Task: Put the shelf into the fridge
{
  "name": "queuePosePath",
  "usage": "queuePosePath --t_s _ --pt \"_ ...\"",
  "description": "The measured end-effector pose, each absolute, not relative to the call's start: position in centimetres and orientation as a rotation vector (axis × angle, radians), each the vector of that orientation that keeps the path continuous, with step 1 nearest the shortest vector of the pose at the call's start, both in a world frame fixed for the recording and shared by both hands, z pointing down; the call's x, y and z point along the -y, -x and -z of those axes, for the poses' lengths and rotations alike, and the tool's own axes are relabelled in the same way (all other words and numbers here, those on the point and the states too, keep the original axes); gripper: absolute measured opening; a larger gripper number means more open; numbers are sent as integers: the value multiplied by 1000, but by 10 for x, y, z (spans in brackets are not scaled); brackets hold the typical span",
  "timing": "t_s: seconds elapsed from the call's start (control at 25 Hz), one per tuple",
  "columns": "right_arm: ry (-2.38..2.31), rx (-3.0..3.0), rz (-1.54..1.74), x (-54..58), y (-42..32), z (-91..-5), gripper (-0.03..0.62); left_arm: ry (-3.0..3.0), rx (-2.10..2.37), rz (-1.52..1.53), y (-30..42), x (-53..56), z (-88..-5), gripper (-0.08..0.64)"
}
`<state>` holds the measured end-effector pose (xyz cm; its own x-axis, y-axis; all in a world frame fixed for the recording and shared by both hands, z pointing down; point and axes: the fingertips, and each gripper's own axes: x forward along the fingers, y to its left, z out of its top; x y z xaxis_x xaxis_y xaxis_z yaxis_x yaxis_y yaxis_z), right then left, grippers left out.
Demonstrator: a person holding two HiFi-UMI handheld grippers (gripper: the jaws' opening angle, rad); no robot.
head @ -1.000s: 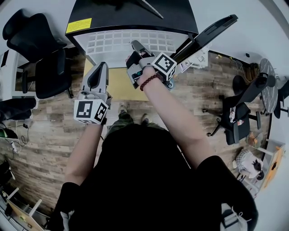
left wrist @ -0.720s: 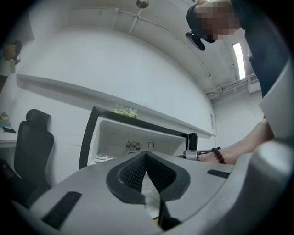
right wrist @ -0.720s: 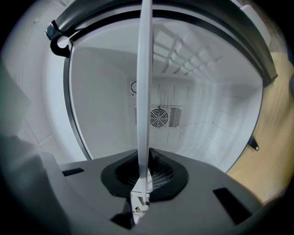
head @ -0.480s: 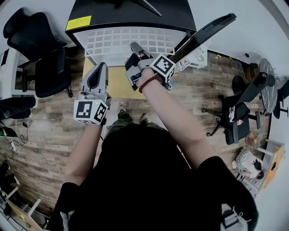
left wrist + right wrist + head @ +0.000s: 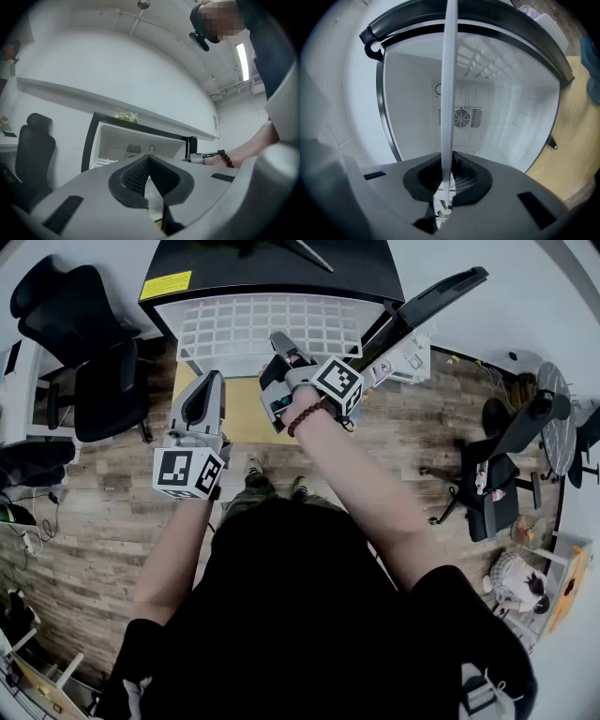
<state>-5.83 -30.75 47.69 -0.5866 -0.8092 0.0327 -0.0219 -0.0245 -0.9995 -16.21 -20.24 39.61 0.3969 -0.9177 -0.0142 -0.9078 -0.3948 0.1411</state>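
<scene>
Shelf (image 5: 272, 326) is seen gripped at its near edge by the right tongs (image 5: 449, 165), the pads pressed tight on the thin white rim. It is held flat straight ahead of them, partly inside the open fridge (image 5: 506, 117). Beyond the tips, a fan grille (image 5: 461, 117) is spotted on the back wall. The left tongs (image 5: 149, 160) are held closed and empty, just left of the right pair.

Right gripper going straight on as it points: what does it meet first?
Likely the fridge's back wall near the fan grille; ahead of the right gripper, shut on the shelf, the way there looks free.
</scene>
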Motion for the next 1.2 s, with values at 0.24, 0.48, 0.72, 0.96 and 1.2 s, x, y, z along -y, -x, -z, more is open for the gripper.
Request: queuePosePath --t_s 0.24,0.48,0.72,0.96,1.2 --pt "878 -1651 1660 301 57 -477 40 -2543 1653 141 158 197 -395 18" --pt "894 -1641 1661 287 57 -478 40 -2557 1644 147 158 189 -393 18" --pt "902 -1643 1653 275 56 -476 40 -2563 1636 154 157 184 -392 18" --pt "903 -1658 1650 257 54 -476 40 -2567 1634 167 155 177 -390 18" --pt "898 -1667 1646 249 53 -471 40 -2574 1634 176 151 168 -387 18"
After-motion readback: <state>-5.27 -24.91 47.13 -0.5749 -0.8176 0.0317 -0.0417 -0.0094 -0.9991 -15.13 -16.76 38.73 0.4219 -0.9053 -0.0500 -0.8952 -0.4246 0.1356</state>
